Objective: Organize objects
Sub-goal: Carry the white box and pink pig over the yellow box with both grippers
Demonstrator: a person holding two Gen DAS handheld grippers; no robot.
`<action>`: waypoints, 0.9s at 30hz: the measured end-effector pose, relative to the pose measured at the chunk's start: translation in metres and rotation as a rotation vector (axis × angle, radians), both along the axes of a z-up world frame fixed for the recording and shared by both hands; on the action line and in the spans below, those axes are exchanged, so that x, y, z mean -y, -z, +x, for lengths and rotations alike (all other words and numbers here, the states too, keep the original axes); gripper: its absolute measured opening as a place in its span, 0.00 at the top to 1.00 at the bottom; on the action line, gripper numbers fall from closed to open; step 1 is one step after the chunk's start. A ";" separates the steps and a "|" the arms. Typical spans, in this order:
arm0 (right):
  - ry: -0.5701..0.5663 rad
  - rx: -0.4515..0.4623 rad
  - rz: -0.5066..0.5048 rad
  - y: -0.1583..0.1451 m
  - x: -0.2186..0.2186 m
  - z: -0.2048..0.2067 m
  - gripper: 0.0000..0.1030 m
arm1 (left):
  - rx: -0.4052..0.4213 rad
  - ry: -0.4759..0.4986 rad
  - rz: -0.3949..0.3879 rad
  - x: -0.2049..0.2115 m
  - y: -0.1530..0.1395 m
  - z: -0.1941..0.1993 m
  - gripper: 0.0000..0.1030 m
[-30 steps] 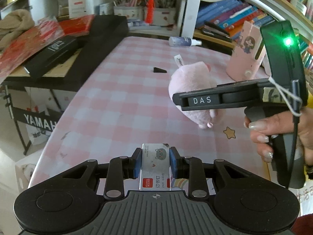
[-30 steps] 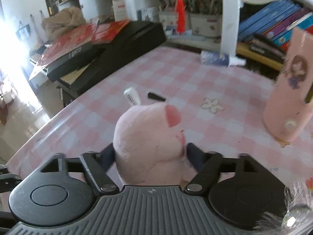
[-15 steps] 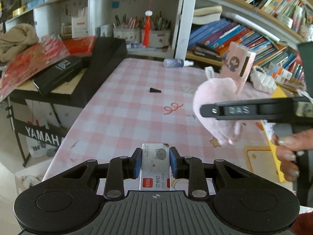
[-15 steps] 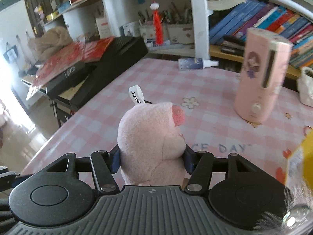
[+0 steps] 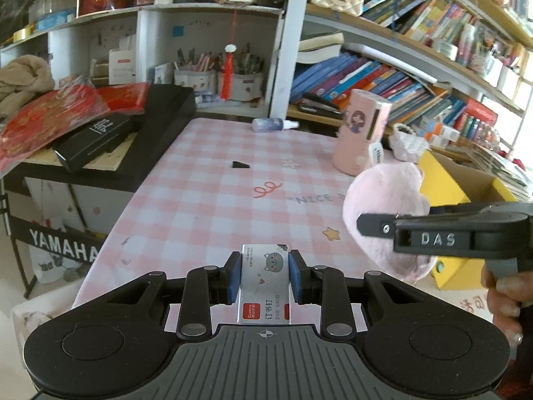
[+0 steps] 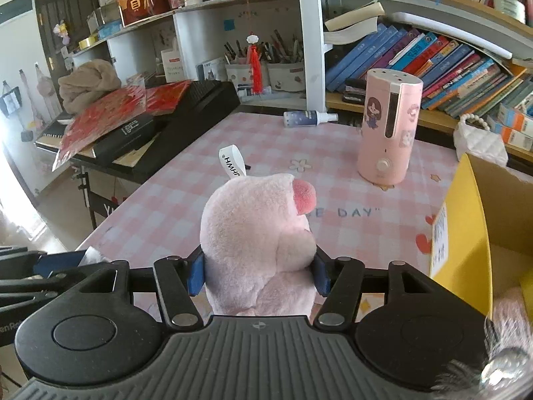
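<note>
My left gripper [image 5: 264,278] is shut on a small silver staples box [image 5: 264,286] with a cat picture, held above the near edge of the pink checked table [image 5: 213,206]. My right gripper [image 6: 258,275] is shut on a pink plush pig [image 6: 256,243] with a white tag, held in the air over the table. The pig [image 5: 383,213] and the right gripper's side also show at the right of the left wrist view. A yellow cardboard box [image 6: 466,233] stands open just right of the pig.
A pink humidifier [image 6: 388,130] stands at the back of the table, with a spray bottle [image 6: 308,118] lying behind it. A small black piece [image 5: 240,165] lies mid-table. A black keyboard stacked with red items [image 5: 100,126] flanks the left. Bookshelves rise behind.
My right gripper has lifted the pig off the table and carried it right, towards the yellow box. My left gripper has risen, still holding the staples box.
</note>
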State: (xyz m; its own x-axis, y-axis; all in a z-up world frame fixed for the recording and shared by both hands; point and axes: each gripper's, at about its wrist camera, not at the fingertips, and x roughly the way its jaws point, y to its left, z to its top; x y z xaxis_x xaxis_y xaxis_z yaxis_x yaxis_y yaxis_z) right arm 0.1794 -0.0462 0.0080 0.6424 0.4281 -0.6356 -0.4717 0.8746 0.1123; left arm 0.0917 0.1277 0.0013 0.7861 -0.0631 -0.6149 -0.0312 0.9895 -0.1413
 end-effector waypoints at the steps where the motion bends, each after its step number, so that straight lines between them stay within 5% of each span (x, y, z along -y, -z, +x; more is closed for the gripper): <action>1: 0.006 -0.005 -0.004 0.000 0.000 -0.006 0.45 | 0.003 0.010 0.000 0.001 0.000 -0.004 0.73; 27: 0.219 -0.034 -0.038 0.007 0.041 -0.135 0.44 | -0.015 0.217 -0.008 0.021 0.004 -0.087 0.73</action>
State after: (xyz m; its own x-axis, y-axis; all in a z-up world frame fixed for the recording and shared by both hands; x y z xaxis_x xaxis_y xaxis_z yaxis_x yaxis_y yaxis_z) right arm 0.0445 -0.0867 0.0009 0.6955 0.2562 -0.6713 -0.2671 0.9595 0.0896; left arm 0.0049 0.1066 -0.0023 0.7446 -0.2345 -0.6250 0.1804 0.9721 -0.1498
